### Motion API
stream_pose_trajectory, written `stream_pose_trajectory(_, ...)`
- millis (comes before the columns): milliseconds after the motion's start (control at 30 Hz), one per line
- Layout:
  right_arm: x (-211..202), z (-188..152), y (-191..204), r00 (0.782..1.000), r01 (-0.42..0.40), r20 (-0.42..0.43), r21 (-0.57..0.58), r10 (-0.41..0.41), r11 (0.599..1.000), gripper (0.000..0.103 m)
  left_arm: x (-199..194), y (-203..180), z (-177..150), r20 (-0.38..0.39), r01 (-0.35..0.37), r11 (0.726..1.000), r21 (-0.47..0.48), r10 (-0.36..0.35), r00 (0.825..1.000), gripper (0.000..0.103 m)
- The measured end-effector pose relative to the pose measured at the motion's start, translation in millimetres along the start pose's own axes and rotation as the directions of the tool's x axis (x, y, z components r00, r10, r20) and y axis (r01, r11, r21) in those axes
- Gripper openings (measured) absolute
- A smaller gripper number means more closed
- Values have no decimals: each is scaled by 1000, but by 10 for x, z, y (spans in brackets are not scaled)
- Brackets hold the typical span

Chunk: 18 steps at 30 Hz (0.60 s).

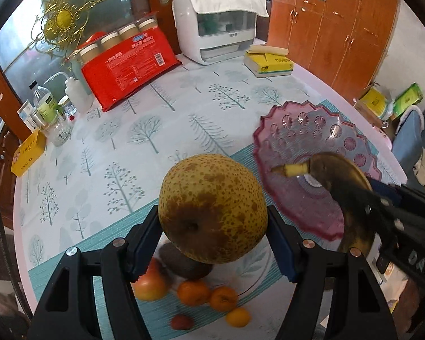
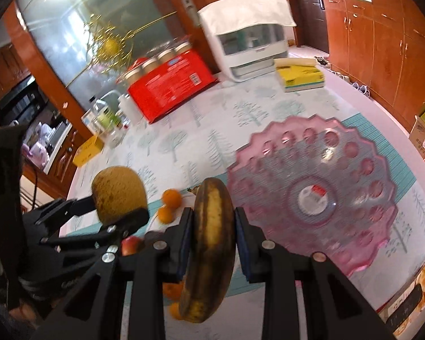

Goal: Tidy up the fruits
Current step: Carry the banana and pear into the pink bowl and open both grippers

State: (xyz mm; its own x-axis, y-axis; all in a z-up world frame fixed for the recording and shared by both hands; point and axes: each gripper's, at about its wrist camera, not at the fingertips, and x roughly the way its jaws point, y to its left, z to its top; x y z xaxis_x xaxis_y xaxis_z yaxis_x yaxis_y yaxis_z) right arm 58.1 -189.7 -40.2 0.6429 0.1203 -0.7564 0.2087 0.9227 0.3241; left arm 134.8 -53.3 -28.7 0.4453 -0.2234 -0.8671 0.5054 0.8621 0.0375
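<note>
A speckled yellow-brown pear [image 1: 212, 209] hangs above the table, and my left gripper [image 1: 214, 226] is shut on its sides. My right gripper [image 2: 212, 226] is shut on a brown overripe banana [image 2: 212, 240], held lengthwise between its blue pads. The left wrist view shows the banana [image 1: 334, 175] over the near rim of the pink scalloped glass plate [image 1: 311, 130], with the right gripper [image 1: 365, 212] behind it. In the right wrist view the left gripper [image 2: 110, 212] carries the pear [image 2: 119, 192] left of the plate [image 2: 354, 170]. Below lie an apple [image 1: 150, 283], oranges [image 1: 192, 291] and a dark avocado [image 1: 184, 266].
A red package [image 1: 127, 65], a white appliance [image 1: 218, 28] and a yellow tissue pack [image 1: 269, 62] stand along the far side of the table. Bottles [image 1: 48, 107] and a yellow box [image 1: 28, 153] crowd the left edge. Wooden cabinets [image 1: 340, 28] rise behind.
</note>
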Motion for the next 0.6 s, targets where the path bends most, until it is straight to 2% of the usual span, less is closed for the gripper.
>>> stream_pose_trajectory(133,67,169,-432,1000,-14,-6,26,14,1000,29,186,-372,194,-34,-49,999,-10,49,998,70)
stream_pose_trajectory(367,288,477,-1146,1000,-20,-18,54,21,998,29,540,-805,506,-72,-90,994,-64,86,994,70)
stream_pose_trajectory(600,683,601,-1657,995,-32,-88,78,38,996,29,988,-1137,622,-121,-116,990,-74,107,987,70)
